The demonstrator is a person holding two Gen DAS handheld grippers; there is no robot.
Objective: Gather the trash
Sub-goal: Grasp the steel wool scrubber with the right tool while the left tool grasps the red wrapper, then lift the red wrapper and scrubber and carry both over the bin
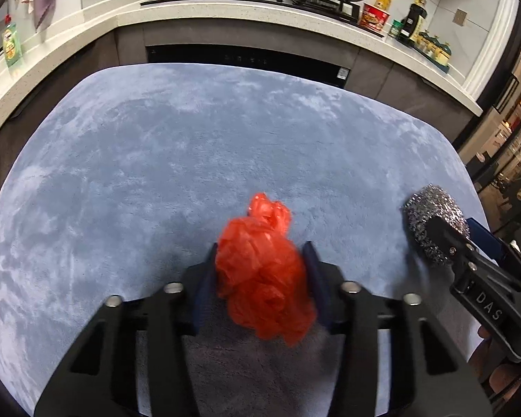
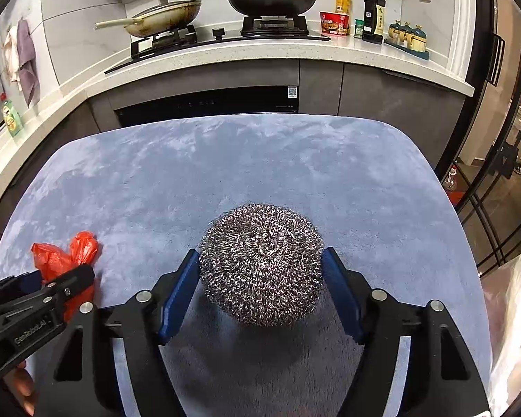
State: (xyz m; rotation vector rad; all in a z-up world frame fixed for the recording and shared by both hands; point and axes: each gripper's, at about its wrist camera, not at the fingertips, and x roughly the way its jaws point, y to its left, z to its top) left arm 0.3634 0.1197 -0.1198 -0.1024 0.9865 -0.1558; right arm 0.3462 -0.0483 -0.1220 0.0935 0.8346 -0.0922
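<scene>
A crumpled red plastic bag (image 1: pixel 260 278) lies on the blue-grey plush mat (image 1: pixel 156 160). My left gripper (image 1: pixel 260 248) has a blue pad pressed against each side of it. From the right wrist view, the same bag (image 2: pixel 62 257) pokes out beyond the left gripper (image 2: pixel 57 279) at the lower left. A round steel wool scourer (image 2: pixel 262 264) rests on the mat (image 2: pixel 225 166), and the right gripper (image 2: pixel 260 253) has both pads touching its sides. The left wrist view shows that scourer (image 1: pixel 430 215) at the right, partly hidden behind the right gripper's finger (image 1: pixel 448 236).
Beyond the mat runs a kitchen counter (image 2: pixel 260 52) with a gas hob, two pans, a noodle cup (image 2: pixel 334 22) and sauce bottles. A green dish soap bottle (image 2: pixel 11 118) stands on the left counter. A pale plastic bag (image 2: pixel 514 319) hangs off the mat's right edge.
</scene>
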